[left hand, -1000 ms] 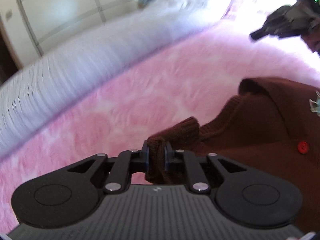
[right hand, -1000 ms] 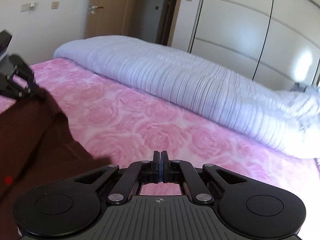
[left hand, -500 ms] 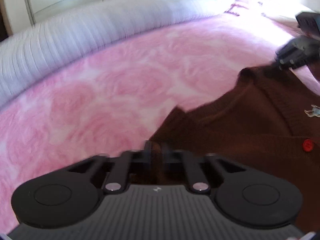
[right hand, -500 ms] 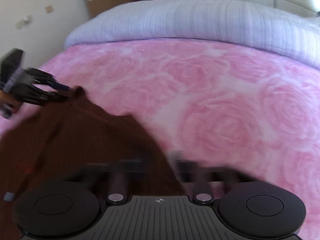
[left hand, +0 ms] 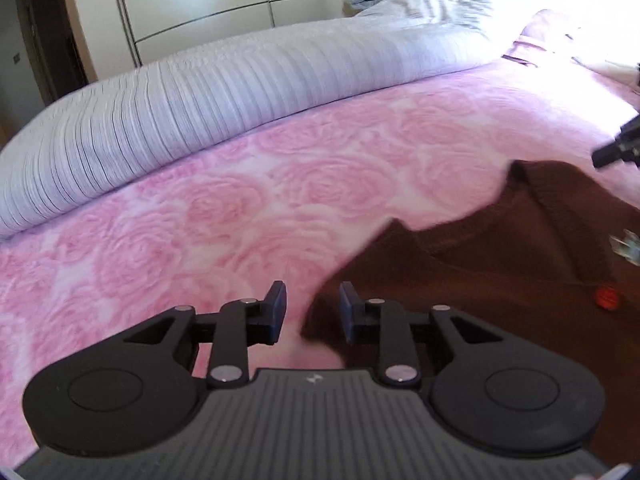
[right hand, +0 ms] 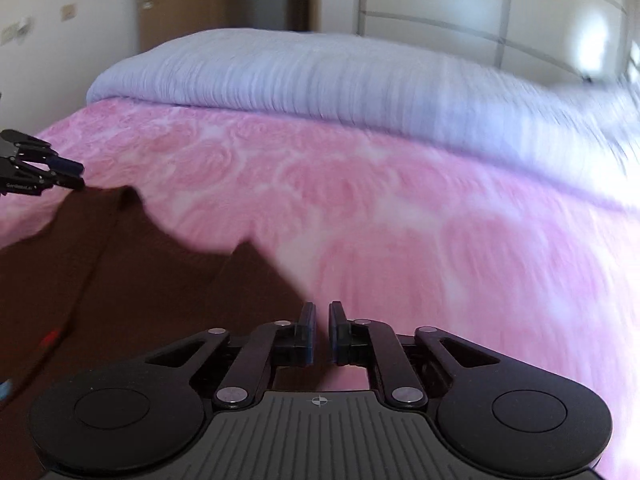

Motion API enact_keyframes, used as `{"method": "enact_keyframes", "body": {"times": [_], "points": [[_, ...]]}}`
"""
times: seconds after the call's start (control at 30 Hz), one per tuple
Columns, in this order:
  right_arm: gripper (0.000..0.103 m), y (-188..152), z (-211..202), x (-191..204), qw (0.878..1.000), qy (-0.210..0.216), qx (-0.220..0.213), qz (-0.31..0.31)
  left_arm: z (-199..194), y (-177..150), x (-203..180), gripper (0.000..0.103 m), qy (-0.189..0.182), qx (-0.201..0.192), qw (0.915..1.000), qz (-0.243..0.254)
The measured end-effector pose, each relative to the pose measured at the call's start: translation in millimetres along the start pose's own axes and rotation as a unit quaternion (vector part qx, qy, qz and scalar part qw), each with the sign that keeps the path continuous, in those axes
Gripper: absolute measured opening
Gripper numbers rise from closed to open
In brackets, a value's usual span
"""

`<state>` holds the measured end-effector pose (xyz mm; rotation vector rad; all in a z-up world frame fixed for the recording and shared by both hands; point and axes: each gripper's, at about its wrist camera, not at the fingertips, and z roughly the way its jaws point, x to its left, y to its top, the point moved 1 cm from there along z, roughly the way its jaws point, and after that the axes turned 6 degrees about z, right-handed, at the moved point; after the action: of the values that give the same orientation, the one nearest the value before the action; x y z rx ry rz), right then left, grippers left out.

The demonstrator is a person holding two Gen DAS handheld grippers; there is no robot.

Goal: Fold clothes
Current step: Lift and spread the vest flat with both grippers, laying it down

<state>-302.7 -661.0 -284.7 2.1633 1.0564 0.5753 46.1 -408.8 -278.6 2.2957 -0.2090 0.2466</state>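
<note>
Your brown cardigan (left hand: 500, 280) lies flat on the pink rose-patterned bedspread (left hand: 240, 208), on the near part of the bed, well short of the rolled lilac duvet (left hand: 224, 92) that runs along the far side. Both claws sit at its far edge, one at each end of that edge, and that is what your next move turns on. Your left gripper (left hand: 308, 310) has its jaws apart and opening; the cloth's left edge comes just into the gap, but the pads do not press on it, so it holds nothing. From this claw the garment spreads away to the right and toward you, with the ribbed button band and a red button (left hand: 607, 297) off to the right. Your right gripper (right hand: 322, 330) has its jaws only narrowly apart and also opening, with nothing pinched between them; it hovers at the cardigan's right edge, and the cloth lies to its left. In the right wrist view your left gripper shows at the far-left point of the fabric. The cardigan's long run therefore appears to lie across from one claw to the other. For the next fold, each hand is nearest its own side: regrip there, and carry the edge toward the middle.
</note>
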Motion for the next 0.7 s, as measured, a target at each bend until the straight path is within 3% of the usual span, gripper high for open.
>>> {"method": "enact_keyframes", "body": {"times": [0.1,0.2,0.33,0.43,0.57,0.7], "points": [[0.023,-48.7,-45.1,16.9,0.999,0.015,0.023,0.023,-35.1,-1.4,-29.9,0.024,-0.028,-0.008,0.9995,0.016],[0.040,-104.5,-86.6,32.1,0.997,0.015,0.046,0.058,-65.1,-3.6,-79.9,0.026,-0.075,-0.012,0.9961,0.045],[0.043,-164.5,-151.7,47.4,0.994,0.004,0.032,0.104,-106.7,-23.0,-147.5,0.032,-0.120,-0.010,0.9881,0.096],[0.045,-202.0,-200.3,55.6,0.987,0.006,0.010,0.159,-142.6,-48.3,-184.8,0.033,-0.111,-0.009,0.9851,0.131],[0.046,-239.2,-246.0,76.6,0.975,0.032,-0.016,0.220,-198.5,-94.6,-206.2,0.041,-0.073,-0.010,0.9883,0.134],[0.049,-261.8,-250.5,102.6,0.965,0.052,-0.012,0.255,-253.4,-145.9,-222.3,0.047,-0.044,-0.019,0.9884,0.144]]}}
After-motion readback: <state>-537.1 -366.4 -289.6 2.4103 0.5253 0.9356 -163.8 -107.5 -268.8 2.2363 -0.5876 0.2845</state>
